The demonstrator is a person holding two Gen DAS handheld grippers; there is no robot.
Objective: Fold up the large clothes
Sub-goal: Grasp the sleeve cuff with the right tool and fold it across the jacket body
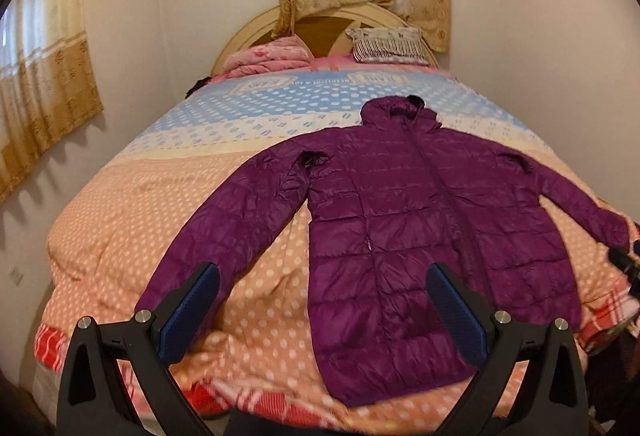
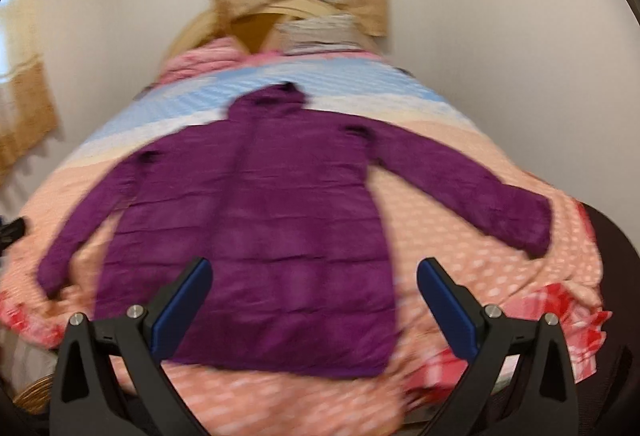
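On the bed point(image 1: 100, 236), below the pillow point(image 1: 390, 44), the purple hooded puffer coat point(image 1: 420, 228) lies flat. Left gripper point(image 1: 322, 300) and right gripper point(image 2: 314, 296) gape wide, empty. Light, slippery, compressible: grasp sleeve cuffs.

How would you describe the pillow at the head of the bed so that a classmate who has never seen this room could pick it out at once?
Start at the bed and look to its arched headboard under the curtained window. The pillow leans there on the right, beside a bunched pink quilt. It alone is pale, with dark stripes across its front.
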